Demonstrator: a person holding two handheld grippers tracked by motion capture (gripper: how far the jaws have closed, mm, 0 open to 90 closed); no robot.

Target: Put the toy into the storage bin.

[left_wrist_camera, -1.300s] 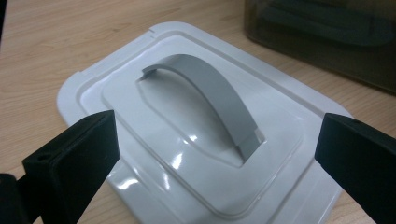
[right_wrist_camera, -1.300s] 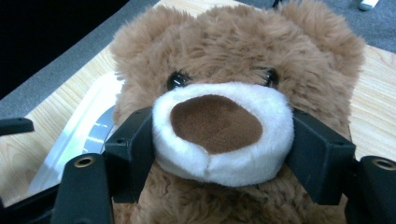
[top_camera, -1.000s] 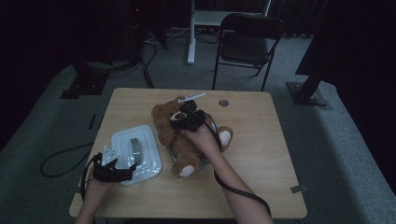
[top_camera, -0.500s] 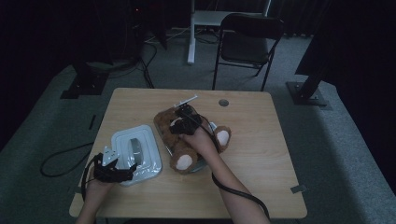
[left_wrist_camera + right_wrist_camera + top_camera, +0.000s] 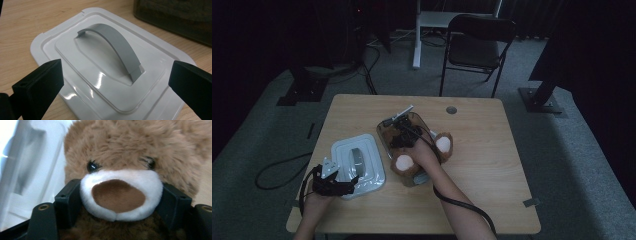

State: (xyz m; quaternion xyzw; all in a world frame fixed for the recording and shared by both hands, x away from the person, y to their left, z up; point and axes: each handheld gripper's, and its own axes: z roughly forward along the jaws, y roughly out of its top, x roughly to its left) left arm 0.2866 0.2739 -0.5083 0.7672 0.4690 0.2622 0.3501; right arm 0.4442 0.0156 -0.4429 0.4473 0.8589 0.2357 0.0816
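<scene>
Landmark: the clear plastic box (image 5: 404,132) on the bench (image 5: 492,150).
Bear: the teddy bear (image 5: 419,155) is lowered into the box, feet hanging over its near rim.
Right tool: the right tool (image 5: 120,202) is clamped on the bear's white muzzle (image 5: 120,195), jaws pressed in on both sides; they have just been opening a little.
Left tool: the left tool (image 5: 110,82) is held wide over the white lid (image 5: 100,65) left of the box, nothing gripped.
Risk: the legs are judged likely to stay outside the rim, so the lid could be kept from seating.
Risk: the soft muzzle could slip free, and the light box could be shoved or tipped.
</scene>
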